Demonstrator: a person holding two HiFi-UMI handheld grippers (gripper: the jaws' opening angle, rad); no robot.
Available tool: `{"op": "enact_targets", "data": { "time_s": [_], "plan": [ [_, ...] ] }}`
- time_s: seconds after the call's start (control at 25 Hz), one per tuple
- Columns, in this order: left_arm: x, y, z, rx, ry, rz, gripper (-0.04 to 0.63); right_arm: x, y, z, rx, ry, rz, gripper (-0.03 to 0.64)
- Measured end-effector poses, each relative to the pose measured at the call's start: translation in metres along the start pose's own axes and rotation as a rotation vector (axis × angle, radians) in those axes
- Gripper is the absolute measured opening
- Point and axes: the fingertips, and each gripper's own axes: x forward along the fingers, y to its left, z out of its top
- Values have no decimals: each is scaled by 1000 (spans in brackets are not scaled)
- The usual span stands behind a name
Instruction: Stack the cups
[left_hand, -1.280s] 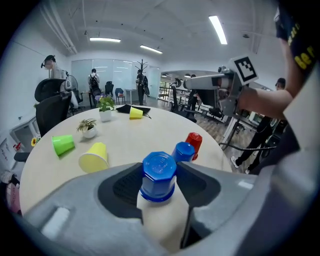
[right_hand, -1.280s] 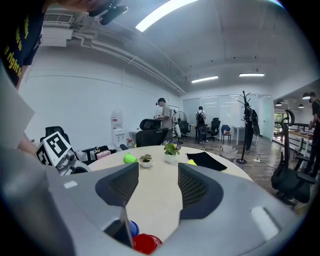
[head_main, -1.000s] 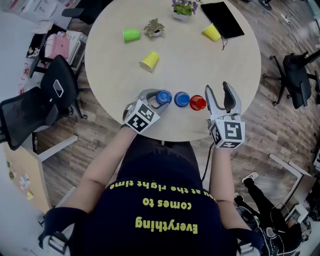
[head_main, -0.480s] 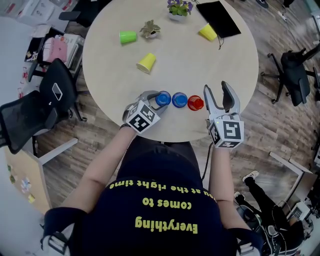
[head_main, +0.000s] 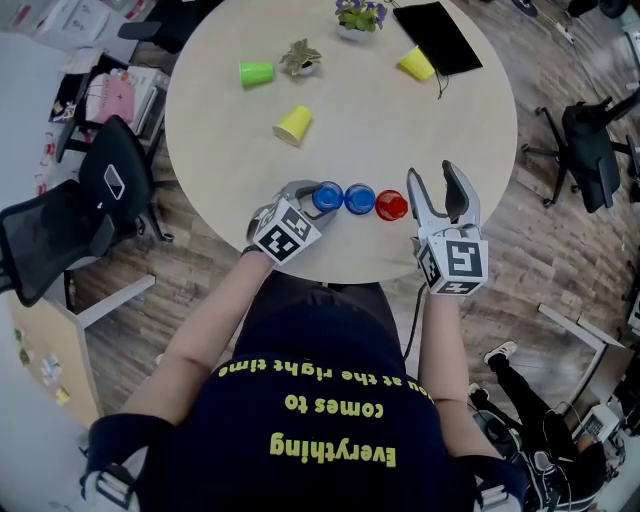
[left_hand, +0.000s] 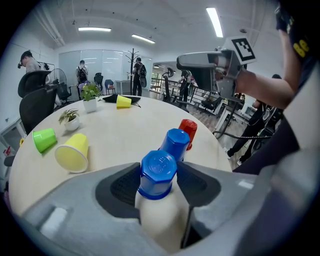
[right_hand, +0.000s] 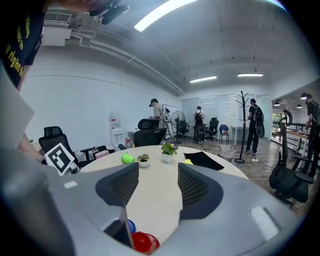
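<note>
Three cups lie on their sides on the round table (head_main: 430, 130): a green cup (head_main: 255, 72), a yellow cup (head_main: 293, 125) and a second yellow cup (head_main: 418, 64) at the far right. My left gripper (head_main: 314, 192) is shut on a white bottle with a blue cap (left_hand: 158, 172) at the near edge. Beside it stand another blue-capped bottle (head_main: 360, 199) and a red-capped bottle (head_main: 391, 206). My right gripper (head_main: 432, 172) is open and holds nothing, just right of the red cap, with the red cap (right_hand: 144, 242) low in its view.
Two small potted plants (head_main: 301, 58) (head_main: 356, 15) and a black flat pad (head_main: 440, 38) sit at the table's far side. Black office chairs (head_main: 60, 225) (head_main: 590, 150) stand left and right of the table. People stand far off in the room.
</note>
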Motion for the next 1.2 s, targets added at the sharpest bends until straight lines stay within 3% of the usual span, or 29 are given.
{"op": "enact_targets", "data": {
  "time_s": [0.24, 0.56, 1.2],
  "plan": [
    [2, 2, 1, -4, 3, 5, 241, 1, 1, 2, -3, -3, 8, 259],
    [-9, 9, 4, -73, -28, 0, 278, 8, 1, 8, -7, -18, 27, 259],
    [-62, 87, 56, -110, -200, 185, 279, 25, 9, 10, -16, -5, 51, 258]
  ]
}}
